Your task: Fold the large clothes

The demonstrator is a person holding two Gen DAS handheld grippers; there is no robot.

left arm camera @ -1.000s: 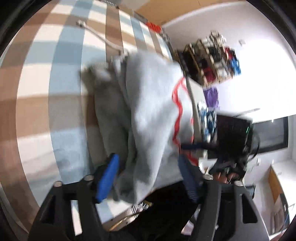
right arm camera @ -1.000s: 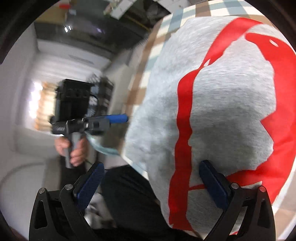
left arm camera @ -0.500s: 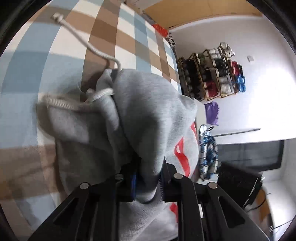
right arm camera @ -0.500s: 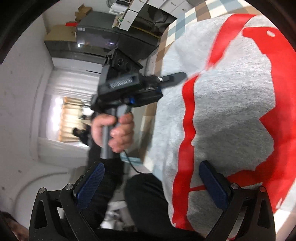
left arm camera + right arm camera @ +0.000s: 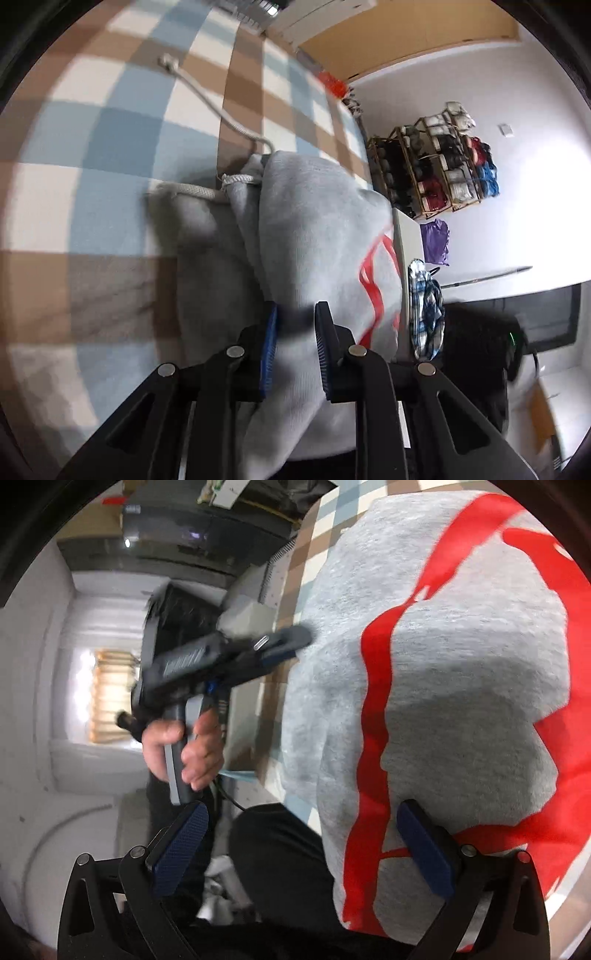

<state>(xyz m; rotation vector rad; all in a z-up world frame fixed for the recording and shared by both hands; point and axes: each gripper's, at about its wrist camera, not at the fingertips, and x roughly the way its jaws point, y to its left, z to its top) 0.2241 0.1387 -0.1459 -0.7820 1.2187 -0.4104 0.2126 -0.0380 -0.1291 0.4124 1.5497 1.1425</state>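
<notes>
Grey hoodie (image 5: 317,229) w/ red print lies bunched on the checked blue/brown/white surface (image 5: 110,155). One white drawcord (image 5: 221,110) trails off from the hood end across the checks; another short bit of cord sits at the hood's edge.

Left claw (image 5: 293,347): clenched on a thick fold of the hoodie, fabric squeezed between the two blue pads, cloth spilling down past the fingers toward the camera.

Right claw (image 5: 306,853): released, fingers wide apart, nothing between them. Its right pad (image 5: 424,845) is at the hoodie's near edge by the red print; can't tell if touching. Left pad hangs over the person's dark trousers (image 5: 280,856).

Right-wrist view also shows the left claw from the side, a hand (image 5: 184,746) on its grip, tip in the hoodie's edge.

Background: shoe rack (image 5: 432,173) against white wall, plaid cloth (image 5: 426,314) hanging beside the surface.
</notes>
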